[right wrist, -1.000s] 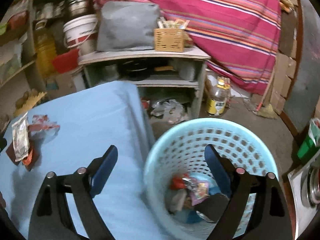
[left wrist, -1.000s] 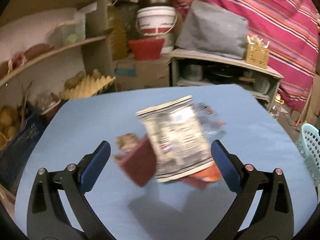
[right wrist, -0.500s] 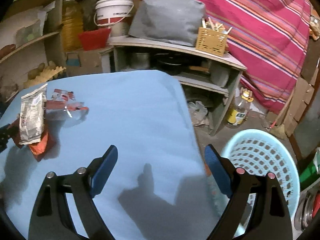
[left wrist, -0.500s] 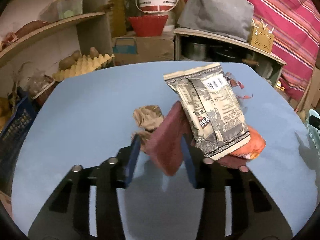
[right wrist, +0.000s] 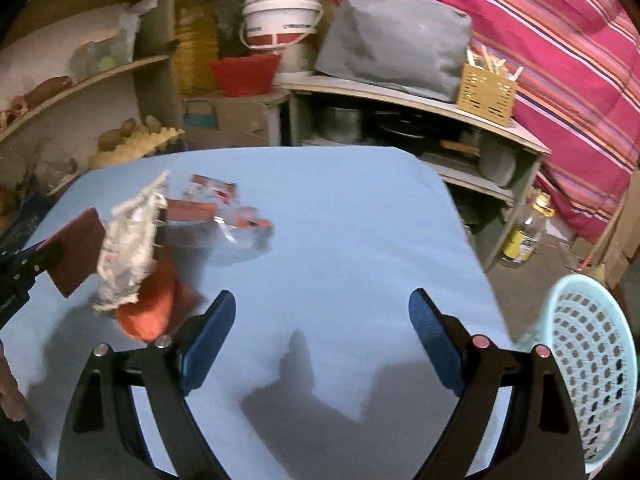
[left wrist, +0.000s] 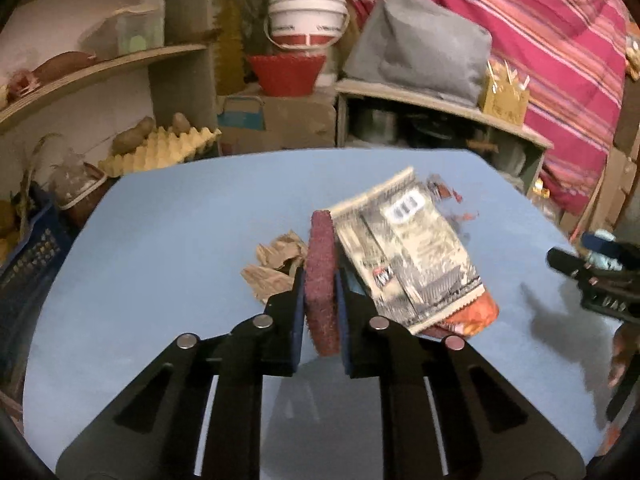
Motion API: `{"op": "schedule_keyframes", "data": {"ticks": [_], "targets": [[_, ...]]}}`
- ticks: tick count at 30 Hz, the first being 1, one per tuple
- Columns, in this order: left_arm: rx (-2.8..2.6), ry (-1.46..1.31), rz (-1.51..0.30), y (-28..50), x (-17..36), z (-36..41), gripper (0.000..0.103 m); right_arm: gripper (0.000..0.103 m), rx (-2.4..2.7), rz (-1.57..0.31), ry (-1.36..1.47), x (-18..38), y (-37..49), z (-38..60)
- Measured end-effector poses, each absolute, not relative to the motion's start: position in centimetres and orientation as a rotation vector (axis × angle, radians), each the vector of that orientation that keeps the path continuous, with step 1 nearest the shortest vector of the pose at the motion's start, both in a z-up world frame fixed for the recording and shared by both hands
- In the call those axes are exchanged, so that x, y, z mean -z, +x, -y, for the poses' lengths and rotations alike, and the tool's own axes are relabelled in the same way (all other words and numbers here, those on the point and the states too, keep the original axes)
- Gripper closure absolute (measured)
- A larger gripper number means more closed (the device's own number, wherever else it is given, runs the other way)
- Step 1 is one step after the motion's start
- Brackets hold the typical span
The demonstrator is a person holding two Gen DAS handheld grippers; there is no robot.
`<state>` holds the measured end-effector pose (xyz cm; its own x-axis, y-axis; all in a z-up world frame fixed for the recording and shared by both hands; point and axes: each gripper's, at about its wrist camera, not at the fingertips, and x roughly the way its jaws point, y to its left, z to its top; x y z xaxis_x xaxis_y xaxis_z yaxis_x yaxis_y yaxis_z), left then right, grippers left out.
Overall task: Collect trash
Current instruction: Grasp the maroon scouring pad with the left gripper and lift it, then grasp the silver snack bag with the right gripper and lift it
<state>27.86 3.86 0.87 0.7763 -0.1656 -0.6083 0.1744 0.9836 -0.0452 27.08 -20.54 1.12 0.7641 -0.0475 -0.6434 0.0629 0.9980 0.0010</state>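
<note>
My left gripper (left wrist: pixel 319 279) grips a flat maroon pad (left wrist: pixel 320 240) held on edge; its jaws are still closing and the pads press both faces. Beside the pad on the blue table (left wrist: pixel 180 240) lie a silver snack packet (left wrist: pixel 408 256), an orange wrapper (left wrist: pixel 468 316) under it, crumpled brown paper (left wrist: pixel 272 264) and a clear red-printed wrapper (left wrist: pixel 448 196). My right gripper (right wrist: pixel 320 300) hangs open over bare table, right of the orange wrapper (right wrist: pixel 148 308) and silver packet (right wrist: pixel 128 248), with nothing between its fingers.
A pale blue perforated basket (right wrist: pixel 592 360) stands on the floor past the table's right edge. Behind the table are shelves with pots, a white bucket (right wrist: pixel 280 20), a red bowl (right wrist: pixel 244 72) and egg trays (left wrist: pixel 160 152). A bottle (right wrist: pixel 524 236) stands on the floor.
The left gripper has closed from wide open onto the maroon pad. The right gripper has swung left from above the basket to over the table.
</note>
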Motion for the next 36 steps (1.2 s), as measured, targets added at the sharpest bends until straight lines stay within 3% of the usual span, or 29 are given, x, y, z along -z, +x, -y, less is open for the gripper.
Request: {"op": "schedule_keyframes", "data": {"ticks": [18,19,22,24,26,29,36], "targets": [[-0.007,-0.033,-0.604,26.5,-2.9,-13.4,0.090,0.017,-0.076,-0.746,-0.069,0.3,31.7,7.1],[-0.010,-0.036,-0.609,26.5,-2.8,-13.8,0.090,0.021,-0.070,-0.752,-0.076,0.7,32.0,6.6],[-0.026,-0.023,-0.623,26.7,-2.4,-14.4,0.090,0.054,-0.106,-0.780,-0.051,1.4,32.4,6.2],[-0.030,-0.020,-0.627,26.7,-2.3,-14.8,0.090,0.065,-0.124,-0.772,-0.063,1.3,32.3,6.0],[-0.031,-0.023,-0.632,26.9,-2.3,-14.8,0.090,0.089,-0.133,-0.754,-0.087,1.1,31.8,5.9],[-0.027,-0.031,-0.629,26.8,-2.5,-14.8,0.090,0.098,-0.148,-0.715,-0.072,0.4,31.1,6.5],[-0.014,-0.083,-0.611,26.2,-3.5,-14.9,0.090,0.098,-0.166,-0.628,0.022,-2.8,29.0,10.4]]}}
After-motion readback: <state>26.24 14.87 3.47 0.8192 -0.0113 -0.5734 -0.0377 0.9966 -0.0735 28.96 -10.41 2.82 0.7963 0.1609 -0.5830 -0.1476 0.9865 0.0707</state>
